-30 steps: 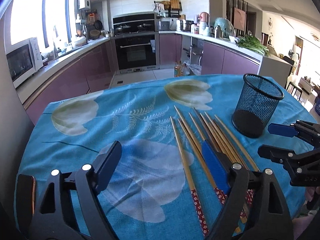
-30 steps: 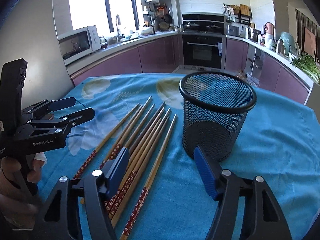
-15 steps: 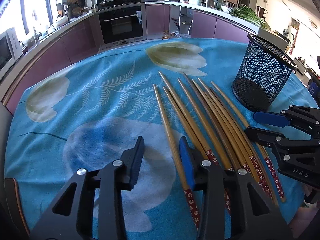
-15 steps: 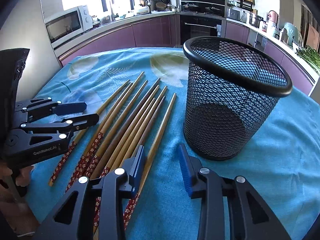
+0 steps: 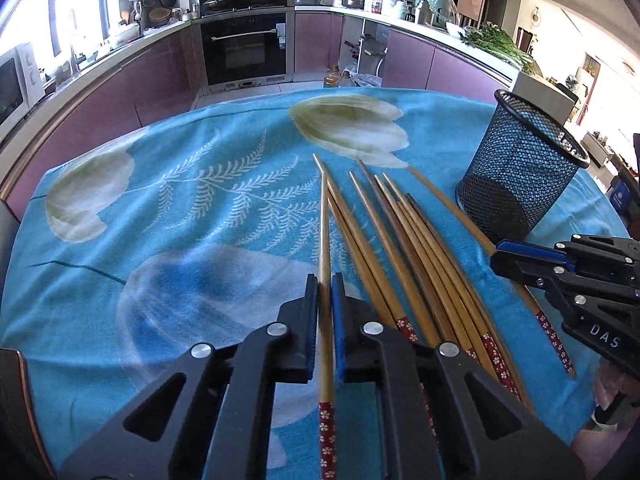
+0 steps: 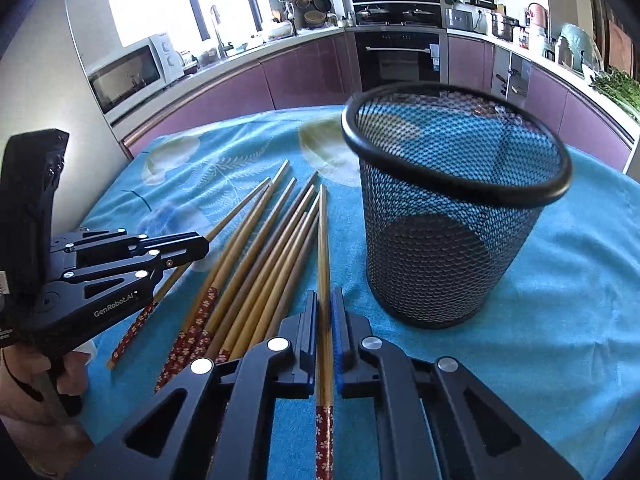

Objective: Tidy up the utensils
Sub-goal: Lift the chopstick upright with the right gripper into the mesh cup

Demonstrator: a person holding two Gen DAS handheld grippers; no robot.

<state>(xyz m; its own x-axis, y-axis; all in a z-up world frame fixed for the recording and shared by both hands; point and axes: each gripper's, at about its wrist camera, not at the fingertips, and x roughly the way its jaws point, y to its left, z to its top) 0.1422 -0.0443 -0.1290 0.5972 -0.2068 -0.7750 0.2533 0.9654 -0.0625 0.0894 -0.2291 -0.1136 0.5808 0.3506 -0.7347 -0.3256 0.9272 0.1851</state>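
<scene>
1. Chopsticks point(image 5: 404, 248), a fan of long bamboo sticks with red flowered handle ends, lie side by side on the blue tulip-print tablecloth point(image 5: 180, 216), just beside the black wire-mesh cup point(image 6: 452, 216), which stands upright and looks empty.
2. Your left gripper point(image 5: 325, 292) is clenched on the leftmost chopstick point(image 5: 325, 240); the blue pads pinch its shaft above the red handle, and the tip points away across the cloth.
3. Your right gripper point(image 6: 325, 308) is likewise clamped on the rightmost chopstick point(image 6: 322, 240), the one lying nearest the cup.
4. Judging by this, you are at the pick-up step: one stick is grasped in each claw, neither looks clearly lifted, and none is in the cup.
5. Next, raise each stick clear of its neighbours before swinging it, or you may drag the fan out of line.
6. Tip the stick toward upright and bring it over the cup's rim, then let go only once the lower end is inside.
7. Take the right one first, since it is closest; the light mesh cup could tip if a stick knocks its rim.
8. Keep the two grippers well apart over the cup.
</scene>
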